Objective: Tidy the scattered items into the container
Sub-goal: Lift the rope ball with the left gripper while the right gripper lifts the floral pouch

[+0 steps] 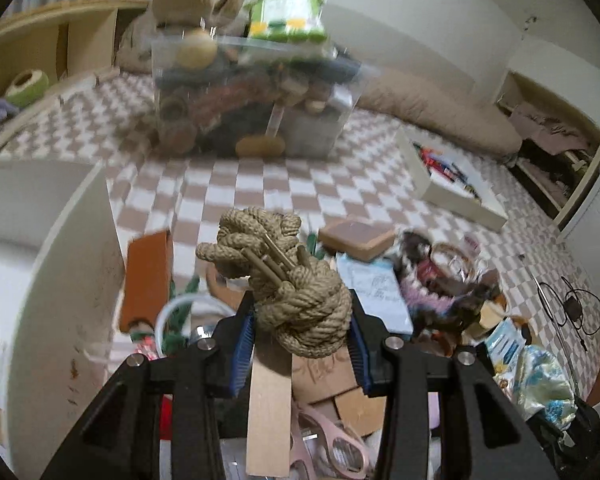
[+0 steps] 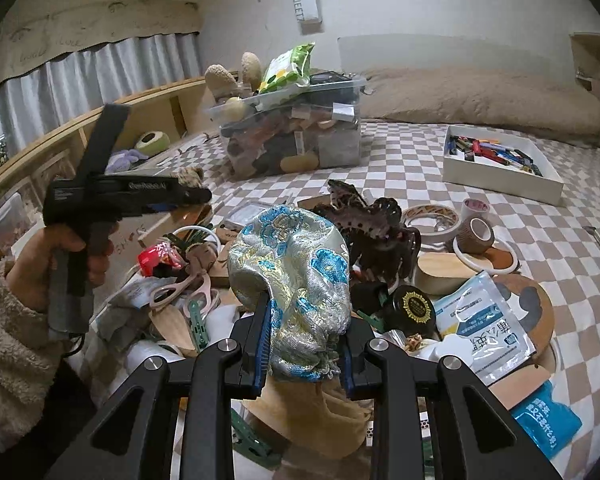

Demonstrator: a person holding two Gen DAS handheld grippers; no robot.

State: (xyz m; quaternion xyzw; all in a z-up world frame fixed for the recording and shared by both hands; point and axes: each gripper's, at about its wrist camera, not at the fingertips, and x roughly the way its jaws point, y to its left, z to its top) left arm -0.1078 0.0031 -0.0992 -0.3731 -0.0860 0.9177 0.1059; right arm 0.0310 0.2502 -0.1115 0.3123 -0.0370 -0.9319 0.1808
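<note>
Your left gripper (image 1: 302,320) is clenched on a knotted rope toy (image 1: 276,276), your right gripper (image 2: 306,344) on a brocade pouch (image 2: 296,268), the clear bin (image 2: 292,128) far off.

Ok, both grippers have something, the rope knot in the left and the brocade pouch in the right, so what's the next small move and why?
Probably carry the left gripper forward to the clear bin and set the rope knot on top. The knot is clamped and lifted clear of the clutter, and the bin ahead is already heaped, so place it gently.
</note>
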